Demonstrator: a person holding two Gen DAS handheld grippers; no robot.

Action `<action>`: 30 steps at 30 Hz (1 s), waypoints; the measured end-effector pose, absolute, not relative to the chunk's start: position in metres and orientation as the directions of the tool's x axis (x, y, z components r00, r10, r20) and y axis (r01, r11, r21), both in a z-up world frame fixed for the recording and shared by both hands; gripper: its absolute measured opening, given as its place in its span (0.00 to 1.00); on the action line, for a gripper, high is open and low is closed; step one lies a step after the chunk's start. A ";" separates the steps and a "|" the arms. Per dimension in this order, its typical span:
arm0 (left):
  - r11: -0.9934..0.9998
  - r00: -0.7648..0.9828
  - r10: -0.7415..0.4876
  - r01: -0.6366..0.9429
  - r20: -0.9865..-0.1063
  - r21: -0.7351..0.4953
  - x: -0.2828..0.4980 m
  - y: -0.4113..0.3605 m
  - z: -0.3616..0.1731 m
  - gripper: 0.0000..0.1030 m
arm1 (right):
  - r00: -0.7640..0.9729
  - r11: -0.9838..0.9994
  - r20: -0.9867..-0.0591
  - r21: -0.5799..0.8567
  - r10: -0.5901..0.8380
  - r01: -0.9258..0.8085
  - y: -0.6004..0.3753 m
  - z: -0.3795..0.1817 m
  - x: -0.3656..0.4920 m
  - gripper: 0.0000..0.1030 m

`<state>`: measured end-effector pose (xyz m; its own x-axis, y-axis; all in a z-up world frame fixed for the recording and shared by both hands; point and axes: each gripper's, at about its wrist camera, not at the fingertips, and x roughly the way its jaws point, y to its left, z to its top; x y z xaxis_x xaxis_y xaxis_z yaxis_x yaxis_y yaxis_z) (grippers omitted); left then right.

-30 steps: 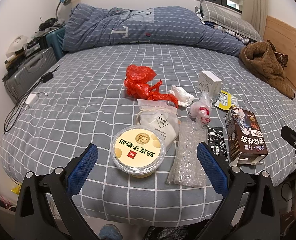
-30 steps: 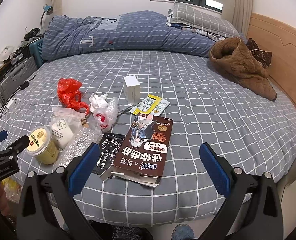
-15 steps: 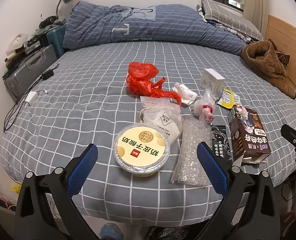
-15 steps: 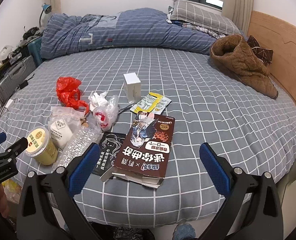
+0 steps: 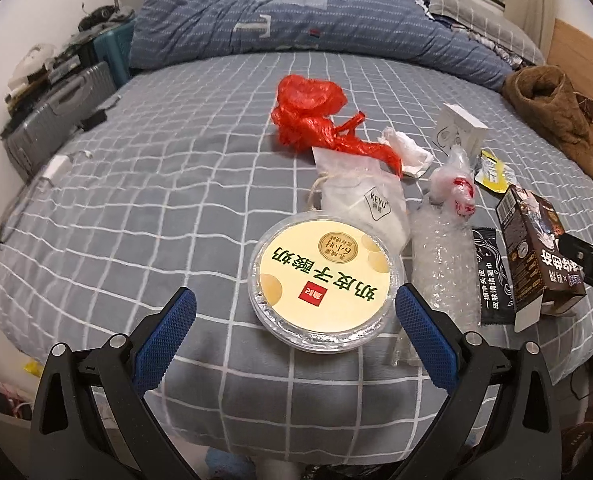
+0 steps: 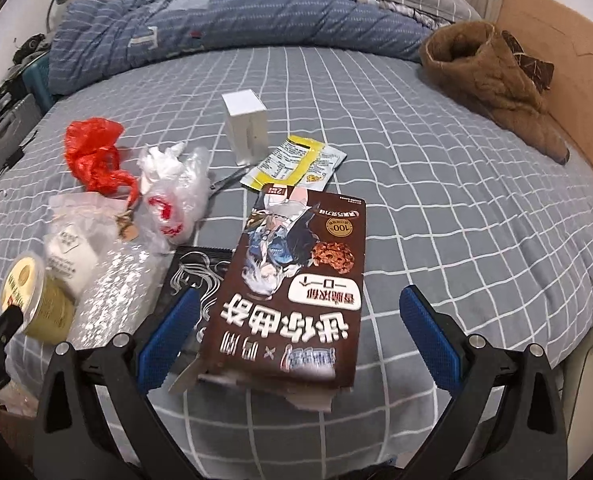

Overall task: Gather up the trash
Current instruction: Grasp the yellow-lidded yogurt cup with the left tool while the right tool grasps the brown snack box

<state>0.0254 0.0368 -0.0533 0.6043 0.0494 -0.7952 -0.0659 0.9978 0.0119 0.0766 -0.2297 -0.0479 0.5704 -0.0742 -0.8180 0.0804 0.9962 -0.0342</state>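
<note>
Left wrist view, grey checked bed [image 5: 144,208], blue duvet [image 5: 296,20], suitcase [image 5: 52,120] beside.

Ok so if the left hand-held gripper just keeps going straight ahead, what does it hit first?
Most likely the round yogurt tub, which sits just ahead of the open left hand-held gripper, between its fingertips. Beyond it lies the white drawstring pouch, though depth is hard to judge.
</note>
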 end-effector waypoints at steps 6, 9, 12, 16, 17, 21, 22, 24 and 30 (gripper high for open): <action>0.998 0.600 -0.028 -0.028 -0.800 -0.056 0.031 0.037 -0.061 0.94 | 0.533 0.995 -0.843 -0.027 -0.077 0.101 -0.231 -0.064 0.095 0.93; 0.999 0.593 -0.035 -0.006 -0.804 -0.048 0.034 0.030 -0.066 0.94 | 0.522 0.994 -0.848 -0.036 -0.086 0.106 -0.229 -0.069 0.100 0.93; 1.000 0.591 -0.019 -0.006 -0.807 -0.028 0.036 0.026 -0.071 0.94 | 0.509 0.993 -0.856 -0.040 -0.092 0.113 -0.227 -0.076 0.106 0.93; 1.000 0.592 -0.007 -0.016 -0.806 -0.021 0.042 0.026 -0.075 0.91 | 0.496 0.992 -0.863 -0.038 -0.094 0.122 -0.226 -0.083 0.110 0.93; 1.000 0.593 0.000 -0.019 -0.805 -0.014 0.043 0.025 -0.075 0.90 | 0.492 0.991 -0.865 -0.041 -0.097 0.124 -0.226 -0.085 0.110 0.93; 1.000 0.589 0.001 -0.017 -0.808 -0.012 0.048 0.024 -0.077 0.84 | 0.483 0.990 -0.871 -0.021 -0.085 0.138 -0.229 -0.089 0.113 0.88; 1.000 0.594 0.003 -0.020 -0.805 -0.011 0.048 0.024 -0.077 0.84 | 0.485 0.990 -0.870 -0.016 -0.082 0.139 -0.230 -0.089 0.112 0.87; 1.000 0.597 -0.005 -0.014 -0.802 -0.016 0.048 0.023 -0.075 0.83 | 0.488 0.990 -0.869 -0.009 -0.078 0.142 -0.231 -0.088 0.111 0.87; 0.999 0.605 -0.021 -0.022 -0.796 -0.043 0.045 0.025 -0.068 0.83 | 0.516 0.992 -0.853 -0.017 -0.082 0.129 -0.232 -0.075 0.104 0.87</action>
